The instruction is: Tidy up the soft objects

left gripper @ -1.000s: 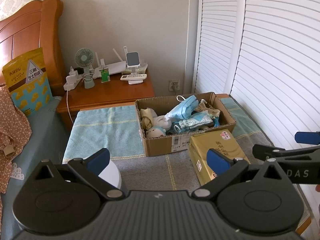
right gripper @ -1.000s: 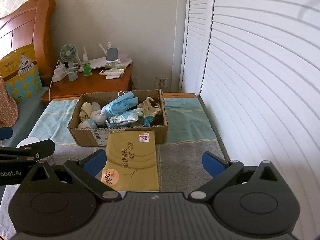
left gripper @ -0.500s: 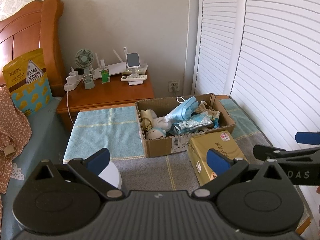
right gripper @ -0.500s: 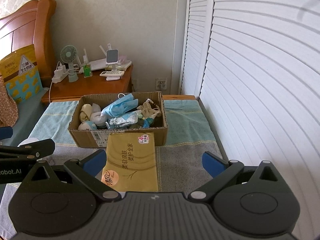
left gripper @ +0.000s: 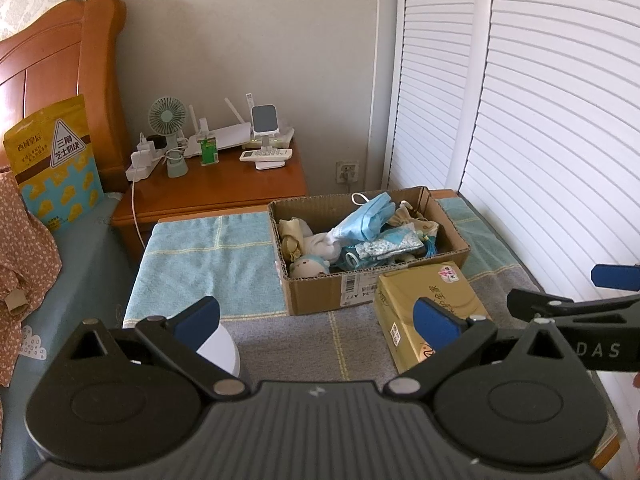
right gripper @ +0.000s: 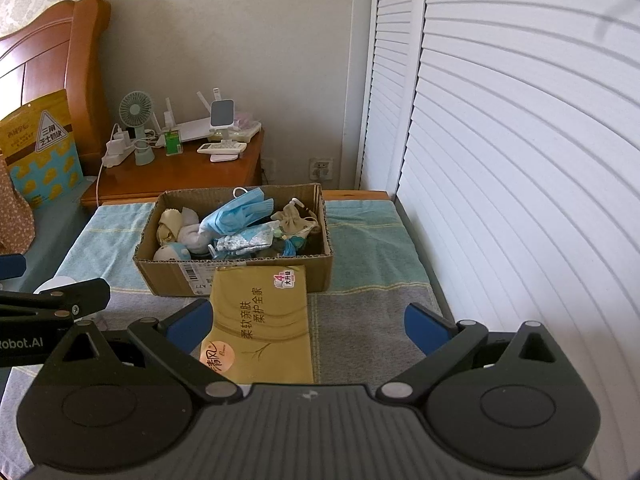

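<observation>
A cardboard box [left gripper: 320, 296] [right gripper: 168, 276] stands on a blue-and-grey towel. It holds several soft items: a blue face mask [left gripper: 368, 216] [right gripper: 240, 214], a beige cloth [left gripper: 292, 236], a beige pouch [right gripper: 294, 218], a white and blue plush [left gripper: 310, 266] [right gripper: 172, 252]. A yellow tissue pack [left gripper: 432, 300] [right gripper: 262, 320] lies in front of the box. My left gripper [left gripper: 316, 320] is open and empty, well short of the box. My right gripper [right gripper: 308, 322] is open and empty above the tissue pack's near end.
A white round object [left gripper: 220, 352] sits on the towel at the near left. A wooden nightstand [left gripper: 212, 188] behind carries a fan, router and remote. White louvred doors [right gripper: 520, 160] run along the right. A yellow snack bag [left gripper: 52, 164] leans on the headboard.
Both grippers have drawn back slightly and risen a little; the box and tissue pack look marginally farther. Nothing was grasped or released.
</observation>
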The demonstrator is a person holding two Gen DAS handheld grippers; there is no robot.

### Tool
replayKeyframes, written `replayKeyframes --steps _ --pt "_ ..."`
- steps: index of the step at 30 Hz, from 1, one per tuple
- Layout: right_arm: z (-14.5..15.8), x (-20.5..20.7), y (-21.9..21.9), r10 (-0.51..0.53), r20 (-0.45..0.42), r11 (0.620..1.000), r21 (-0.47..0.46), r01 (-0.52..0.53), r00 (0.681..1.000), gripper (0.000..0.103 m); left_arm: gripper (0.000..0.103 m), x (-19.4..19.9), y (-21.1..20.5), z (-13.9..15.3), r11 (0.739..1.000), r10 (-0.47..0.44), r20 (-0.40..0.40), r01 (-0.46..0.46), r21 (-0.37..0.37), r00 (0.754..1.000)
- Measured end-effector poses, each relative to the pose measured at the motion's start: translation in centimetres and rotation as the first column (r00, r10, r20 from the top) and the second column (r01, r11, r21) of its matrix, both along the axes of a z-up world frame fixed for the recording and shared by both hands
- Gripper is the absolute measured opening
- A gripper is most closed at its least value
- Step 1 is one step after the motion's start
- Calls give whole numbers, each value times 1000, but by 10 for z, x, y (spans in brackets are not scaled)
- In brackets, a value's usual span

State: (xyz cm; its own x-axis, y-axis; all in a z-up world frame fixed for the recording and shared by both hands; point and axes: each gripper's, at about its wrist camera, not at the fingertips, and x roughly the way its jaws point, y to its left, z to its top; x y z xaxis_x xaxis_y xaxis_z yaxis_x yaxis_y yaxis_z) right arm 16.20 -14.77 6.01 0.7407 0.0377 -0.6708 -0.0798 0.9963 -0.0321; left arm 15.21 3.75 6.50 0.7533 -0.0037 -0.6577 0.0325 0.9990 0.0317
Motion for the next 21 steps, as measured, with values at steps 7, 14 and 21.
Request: replayKeyframes --steps 7,14,21 --pt "0 -1 -1 -1 2 1000 0 1 1000 103 102 0 0 0 1000 -1 0 1 0 1000" --pt "0 -1 -3 -5 3 1000 1 5 1000 103 102 0 0 0 1000 -1 0 1 2 1000" --pt "0 -2 -3 -7 3 1000 0 7 1000 103 102 1 -1 -1 1000 -2 -2 2 2 1000"
